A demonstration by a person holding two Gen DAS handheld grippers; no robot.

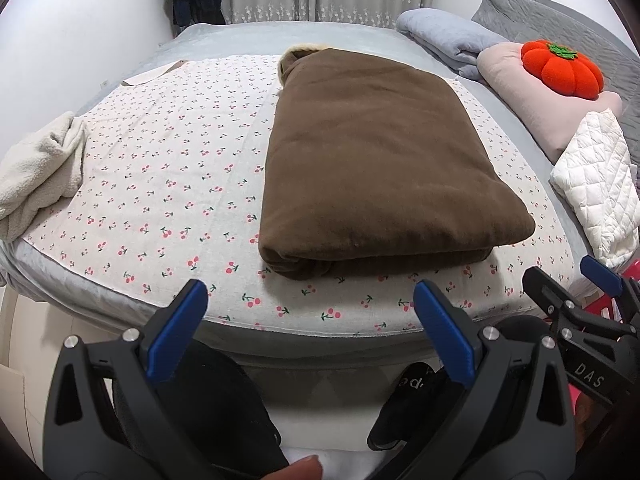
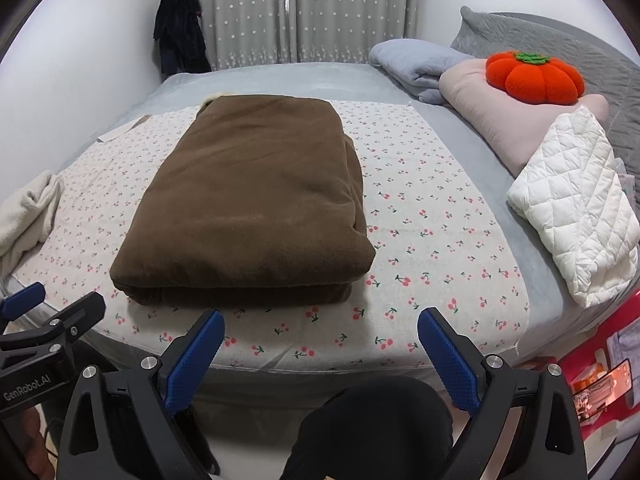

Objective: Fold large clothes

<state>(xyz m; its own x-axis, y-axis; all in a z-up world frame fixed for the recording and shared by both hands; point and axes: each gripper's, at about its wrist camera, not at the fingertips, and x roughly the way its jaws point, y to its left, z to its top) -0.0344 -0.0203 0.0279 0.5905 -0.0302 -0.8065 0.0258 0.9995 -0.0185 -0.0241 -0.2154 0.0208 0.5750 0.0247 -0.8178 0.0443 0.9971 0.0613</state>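
A large brown garment (image 1: 372, 160) lies folded into a thick rectangle on the cherry-print sheet (image 1: 160, 184) on the bed; it also shows in the right wrist view (image 2: 256, 208). A pale fur trim peeks out at its far end. My left gripper (image 1: 310, 300) is open and empty, held off the bed's near edge, short of the garment. My right gripper (image 2: 320, 332) is open and empty beside it, also short of the garment. Each gripper shows at the edge of the other's view.
A cream fleece bundle (image 1: 36, 176) lies at the bed's left edge. A white quilted fold (image 2: 576, 208), a pink pillow with an orange pumpkin cushion (image 2: 532, 76) and a grey-blue blanket (image 2: 416, 60) line the right side. My legs and shoe are below.
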